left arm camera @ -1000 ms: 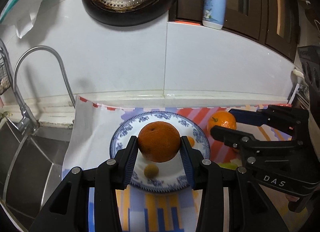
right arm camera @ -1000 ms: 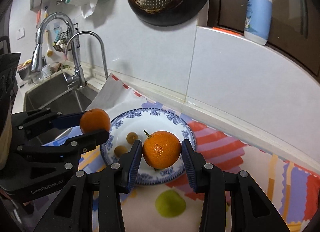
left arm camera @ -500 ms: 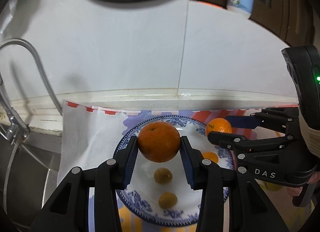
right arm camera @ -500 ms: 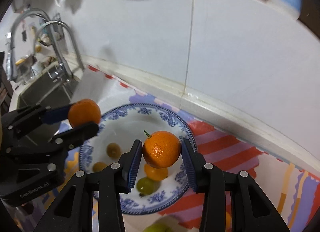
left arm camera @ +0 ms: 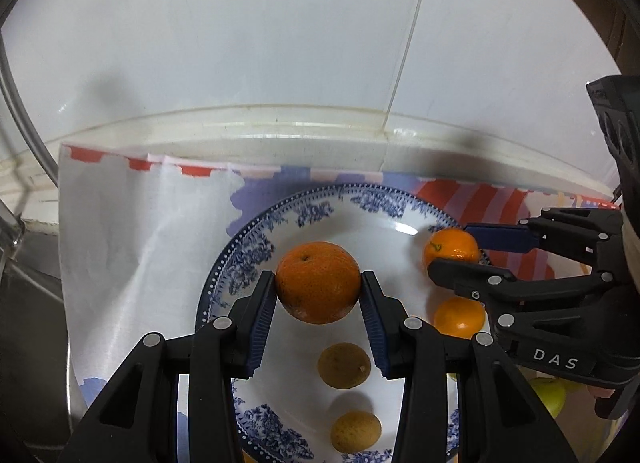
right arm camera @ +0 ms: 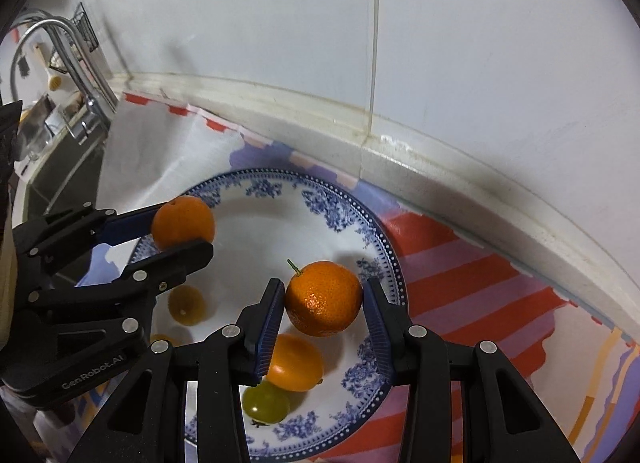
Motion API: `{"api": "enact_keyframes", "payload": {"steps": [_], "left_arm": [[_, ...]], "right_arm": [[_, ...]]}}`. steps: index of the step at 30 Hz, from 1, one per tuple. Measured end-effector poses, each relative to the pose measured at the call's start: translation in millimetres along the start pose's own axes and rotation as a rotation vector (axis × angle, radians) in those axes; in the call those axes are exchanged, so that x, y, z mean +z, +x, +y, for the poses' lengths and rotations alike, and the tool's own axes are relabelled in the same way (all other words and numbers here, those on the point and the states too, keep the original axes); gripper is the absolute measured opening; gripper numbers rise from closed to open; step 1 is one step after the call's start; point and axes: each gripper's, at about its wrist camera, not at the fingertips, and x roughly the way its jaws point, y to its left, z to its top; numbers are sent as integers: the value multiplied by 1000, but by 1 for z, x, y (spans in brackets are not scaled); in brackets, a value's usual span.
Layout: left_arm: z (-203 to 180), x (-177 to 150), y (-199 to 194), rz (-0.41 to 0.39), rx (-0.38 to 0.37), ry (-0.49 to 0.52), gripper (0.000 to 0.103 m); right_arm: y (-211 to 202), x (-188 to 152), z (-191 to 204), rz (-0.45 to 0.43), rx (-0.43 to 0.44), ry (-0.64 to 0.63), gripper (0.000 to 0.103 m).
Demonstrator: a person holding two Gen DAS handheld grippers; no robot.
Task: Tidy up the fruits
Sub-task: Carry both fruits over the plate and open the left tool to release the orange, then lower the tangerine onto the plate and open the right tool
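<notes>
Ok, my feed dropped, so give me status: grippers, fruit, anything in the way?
Left gripper shut on orange. Right gripper shut on stemmed orange. Both above plate. Small fruits lie below.

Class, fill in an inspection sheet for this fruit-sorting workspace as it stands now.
Surface: patterned cloth over the counter.
Job's things: blue-rimmed plate holding two brown fruits, a small orange fruit and a green fruit.
Clutter: nothing seen.
Grippers: left tongs shut on an orange; right tongs shut on a stemmed orange, both above the plate.
Cables: nothing seen.
Surroundings: white tiled wall, faucet.
</notes>
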Motion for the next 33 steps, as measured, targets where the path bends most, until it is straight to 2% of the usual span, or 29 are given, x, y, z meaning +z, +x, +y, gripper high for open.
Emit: {"api": "enact_keyframes", "payload": {"steps": [8, 10, 12, 15, 17, 25, 33], "left_arm": [[3, -1, 7, 13, 12, 2, 42], [1, 0, 6, -2, 17, 4, 44], [0, 0, 2, -17, 22, 4, 50], [-4, -1, -13, -55, 34, 17, 51], [-9, -3, -24, -82, 37, 22, 55], [-36, -15, -82, -218, 74, 50, 63], [-68, -34, -134, -342, 74, 87, 72]], "right_arm": [[5, 1, 1, 12, -1, -9, 42], [5, 1, 0, 11, 1, -13, 42], [5, 1, -1, 11, 4, -9, 42], [-2, -1, -2, -4, 14, 1, 47], [-9, -4, -1, -19, 5, -11, 48], [-63, -24, 0, -158, -57, -14, 48], [-133, -56, -9, -314, -129, 30, 49]]}}
